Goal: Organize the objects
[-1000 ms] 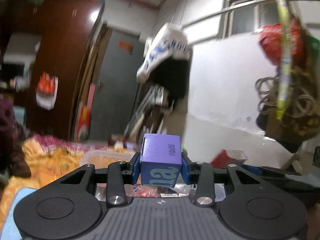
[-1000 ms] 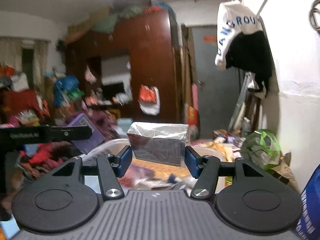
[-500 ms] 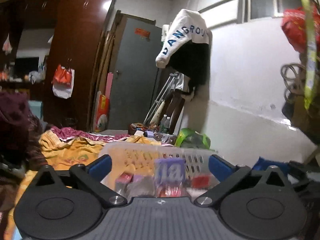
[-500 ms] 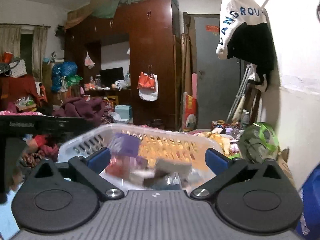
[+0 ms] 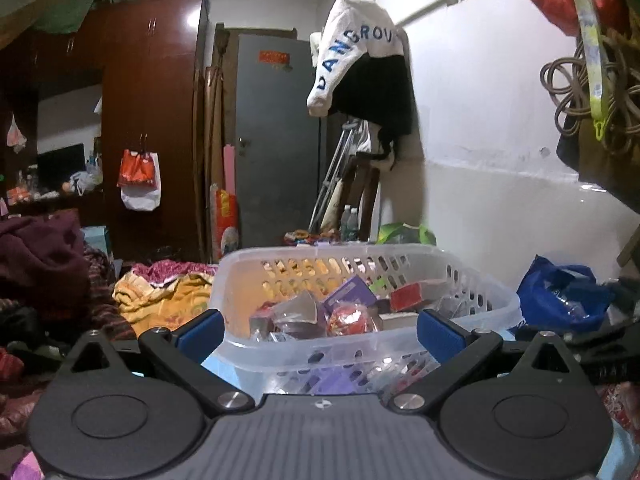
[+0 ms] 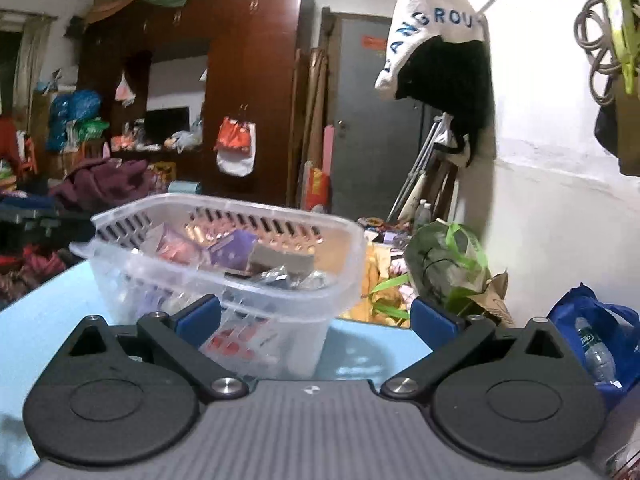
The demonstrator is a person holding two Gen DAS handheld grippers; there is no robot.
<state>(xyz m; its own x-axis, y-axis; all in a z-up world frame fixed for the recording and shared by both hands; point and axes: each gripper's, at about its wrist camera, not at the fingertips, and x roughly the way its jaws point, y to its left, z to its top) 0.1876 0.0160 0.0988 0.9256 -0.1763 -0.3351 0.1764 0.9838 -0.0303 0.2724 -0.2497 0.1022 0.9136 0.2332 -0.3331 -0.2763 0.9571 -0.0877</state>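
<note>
A clear slotted plastic basket (image 5: 496,300) stands on a light blue table, holding several small boxes and packets. Among them are a purple box (image 5: 349,292) and a red box (image 5: 406,296). My left gripper (image 5: 318,336) is open and empty, right in front of the basket's near rim. The basket also shows in the right wrist view (image 6: 344,240), with the purple box (image 6: 234,254) and a silver-wrapped box (image 6: 280,262) inside. My right gripper (image 6: 314,320) is open and empty, low in front of the basket's right end.
The light blue table (image 6: 44,316) carries the basket. A blue bag with a bottle (image 6: 600,340) lies at the right. A green bag (image 6: 444,268) and yellow cloth (image 5: 168,300) sit behind. A white wall (image 5: 500,160) rises to the right.
Both grippers opened and dropped their boxes into the basket: the left let go of the purple box, the right the silver-wrapped box. Both then lowered and drew back from the basket.
</note>
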